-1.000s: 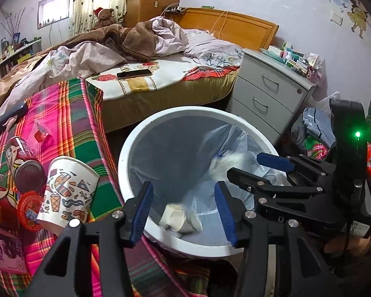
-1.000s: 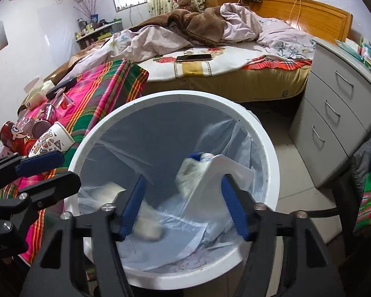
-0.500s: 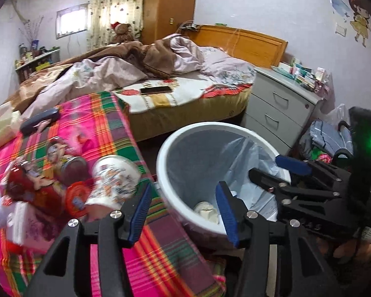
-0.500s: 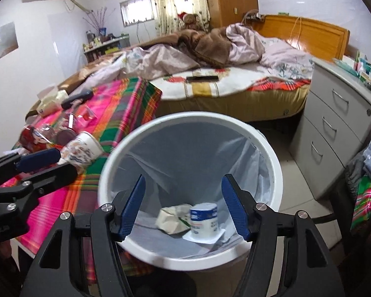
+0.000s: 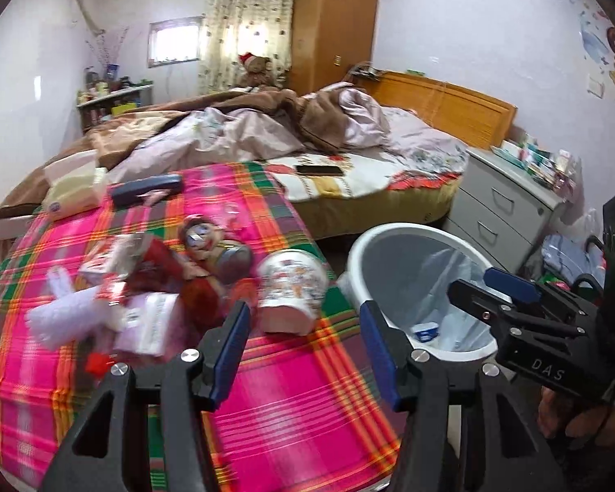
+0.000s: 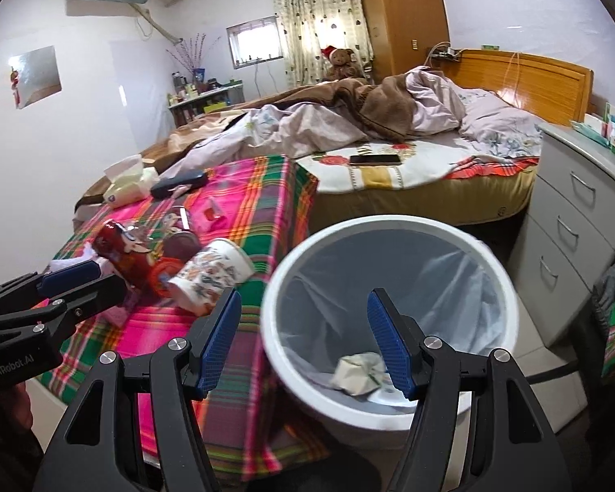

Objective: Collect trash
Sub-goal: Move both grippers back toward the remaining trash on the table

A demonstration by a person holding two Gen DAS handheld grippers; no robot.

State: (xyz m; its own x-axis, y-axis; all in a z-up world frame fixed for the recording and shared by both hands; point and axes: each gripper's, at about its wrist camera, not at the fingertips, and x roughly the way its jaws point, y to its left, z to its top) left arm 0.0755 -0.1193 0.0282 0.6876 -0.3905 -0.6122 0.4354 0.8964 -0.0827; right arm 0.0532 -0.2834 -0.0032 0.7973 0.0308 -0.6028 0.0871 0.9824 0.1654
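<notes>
A white trash bin (image 5: 393,238) (image 6: 373,225) with a clear liner stands on the floor beside a table with a pink plaid cloth (image 5: 291,402) (image 6: 242,373). Crumpled paper (image 6: 356,371) and a small white cup (image 5: 424,330) lie inside the bin. On the table lie a printed paper cup (image 5: 293,287) (image 6: 211,274) on its side, red cans (image 5: 205,250) (image 6: 119,250), white tissue (image 5: 67,313) and wrappers. My left gripper (image 5: 303,344) is open and empty above the table's near edge. My right gripper (image 6: 303,340) is open and empty above the bin's near rim.
A tissue box (image 5: 76,194) and a dark case (image 5: 147,190) lie at the table's far end. An unmade bed (image 5: 307,143) with a phone (image 5: 320,170) stands behind. A grey drawer unit (image 5: 508,201) (image 6: 574,213) stands right of the bin.
Both grippers have pulled up and back from over the bin. The left one has swung left over the table. The dropped trash now lies at the bin's bottom.
</notes>
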